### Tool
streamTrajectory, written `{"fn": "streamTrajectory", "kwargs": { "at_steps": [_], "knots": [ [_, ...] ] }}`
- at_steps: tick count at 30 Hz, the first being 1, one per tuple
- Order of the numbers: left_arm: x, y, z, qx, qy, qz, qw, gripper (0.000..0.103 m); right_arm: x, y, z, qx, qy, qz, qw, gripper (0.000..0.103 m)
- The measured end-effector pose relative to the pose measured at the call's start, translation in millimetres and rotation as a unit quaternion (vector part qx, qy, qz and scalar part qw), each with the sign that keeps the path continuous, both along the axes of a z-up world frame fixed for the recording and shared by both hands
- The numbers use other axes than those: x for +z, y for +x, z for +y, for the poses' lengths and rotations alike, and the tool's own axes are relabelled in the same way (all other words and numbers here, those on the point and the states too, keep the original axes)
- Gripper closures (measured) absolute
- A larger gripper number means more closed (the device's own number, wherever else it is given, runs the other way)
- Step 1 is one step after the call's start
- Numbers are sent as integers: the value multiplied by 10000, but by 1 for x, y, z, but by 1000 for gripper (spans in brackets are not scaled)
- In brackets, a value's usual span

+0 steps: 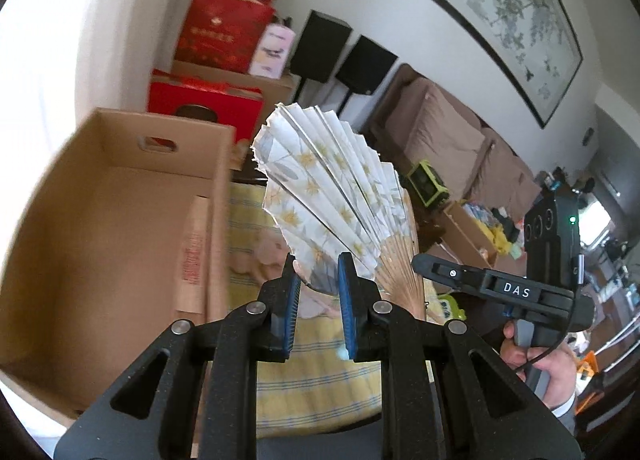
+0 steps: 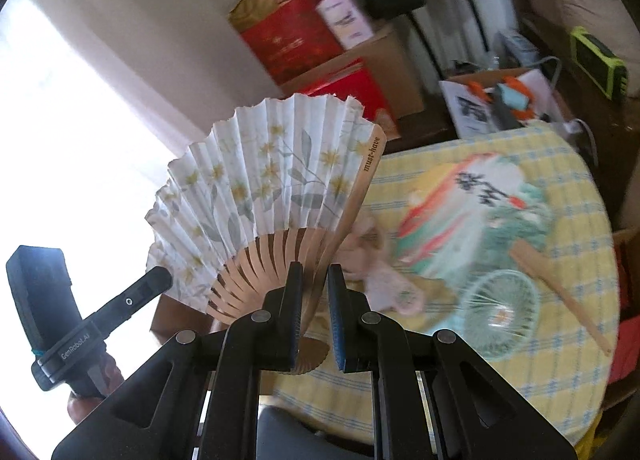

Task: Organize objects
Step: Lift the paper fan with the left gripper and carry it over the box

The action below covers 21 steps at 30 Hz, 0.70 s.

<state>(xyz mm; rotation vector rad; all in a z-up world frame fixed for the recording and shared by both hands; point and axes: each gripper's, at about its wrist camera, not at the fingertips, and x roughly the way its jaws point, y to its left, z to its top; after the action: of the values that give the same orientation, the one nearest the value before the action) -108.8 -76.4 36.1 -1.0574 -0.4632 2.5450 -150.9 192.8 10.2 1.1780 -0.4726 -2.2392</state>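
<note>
We carry the open paper fan (image 2: 264, 183) towards the cardboard box (image 1: 120, 195)
Both grippers, left gripper (image 1: 318, 280) and right gripper (image 2: 314, 284), pinch it nearly closed; next we should fold it

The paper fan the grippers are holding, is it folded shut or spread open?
Spread open, not fully. The paper fan shows its pleats and wooden ribs splayed out between the left gripper and right gripper.
</note>
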Motion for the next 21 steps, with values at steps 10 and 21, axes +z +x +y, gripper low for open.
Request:
{"fn": "streamTrajectory", "kwargs": {
  "at_steps": [10,21],
  "knots": [
    [12,7,-69,462,2,65,9989,86,17,-11,-73,550,-16,77,9985,91],
    [-23,-13,-134,1130,133,-221,9933,86,8,-44,-159,1066,390,31,9935,92]
  ]
}}
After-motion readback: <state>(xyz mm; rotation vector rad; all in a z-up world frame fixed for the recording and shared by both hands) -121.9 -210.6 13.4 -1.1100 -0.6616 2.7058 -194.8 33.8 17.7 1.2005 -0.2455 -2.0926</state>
